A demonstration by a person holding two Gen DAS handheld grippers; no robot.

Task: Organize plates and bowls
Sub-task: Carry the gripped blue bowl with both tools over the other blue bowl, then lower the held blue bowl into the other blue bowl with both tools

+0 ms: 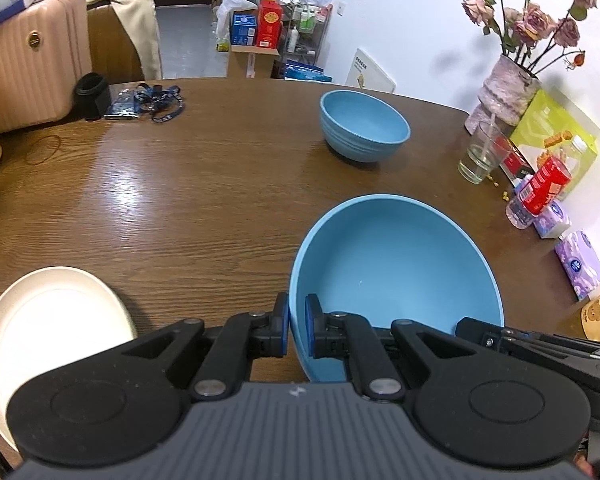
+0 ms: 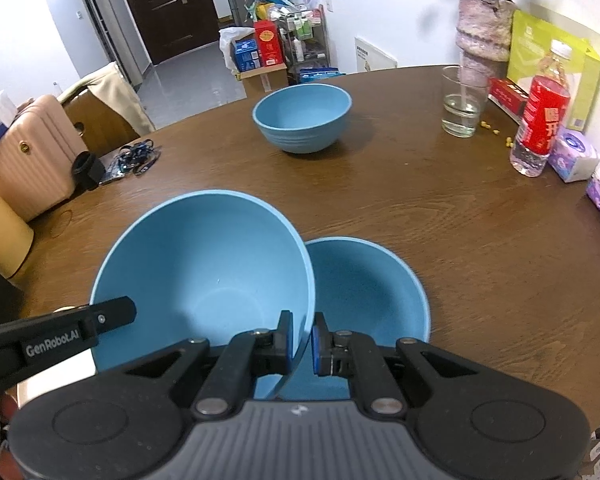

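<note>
A large blue bowl (image 1: 396, 272) is held tilted above the wooden table (image 1: 204, 184). My left gripper (image 1: 297, 326) is shut on its left rim. My right gripper (image 2: 300, 338) is shut on its right rim, the same bowl (image 2: 204, 268) in the right wrist view. A second blue bowl (image 2: 368, 280) sits on the table just right of and below it. A third blue bowl (image 1: 364, 126) stands farther back, also in the right wrist view (image 2: 302, 118). A white plate (image 1: 48, 320) lies at the near left.
A glass (image 1: 482, 152), a red-labelled bottle (image 2: 540, 116), tissue packs (image 2: 572, 156) and a vase of flowers (image 1: 504, 92) line the right side. A black cup (image 1: 92, 96) and lanyards (image 1: 160, 100) lie at the far left. A pink suitcase (image 1: 28, 60) stands beyond the table.
</note>
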